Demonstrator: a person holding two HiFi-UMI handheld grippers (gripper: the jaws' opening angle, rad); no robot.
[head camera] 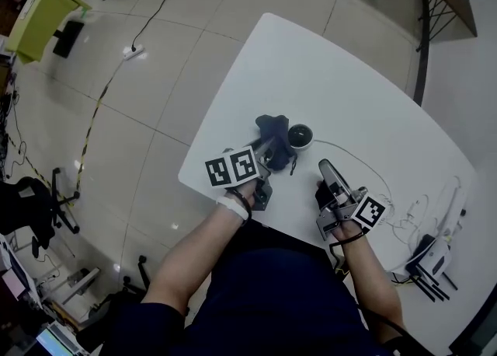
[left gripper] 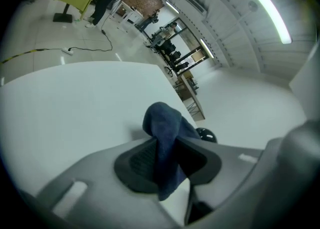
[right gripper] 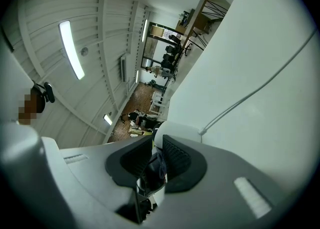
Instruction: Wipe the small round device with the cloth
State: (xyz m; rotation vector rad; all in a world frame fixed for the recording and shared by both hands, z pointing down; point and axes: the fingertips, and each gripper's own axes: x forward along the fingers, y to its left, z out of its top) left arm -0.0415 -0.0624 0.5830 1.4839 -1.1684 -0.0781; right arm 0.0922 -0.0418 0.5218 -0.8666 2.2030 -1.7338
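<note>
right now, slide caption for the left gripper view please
Left gripper clamping a dark blue cloth over the white table, small round device just beyond

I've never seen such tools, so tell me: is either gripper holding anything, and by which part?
The left gripper pinches the dark blue cloth by a bunched fold, and its ends stick out either side. The right gripper holds nothing.

White table (head camera: 349, 82) stood on pale tiled floor (head camera: 155, 59); yellow-green stand (head camera: 43, 8) far off, ceiling strip light (left gripper: 262, 5) was on.
</note>
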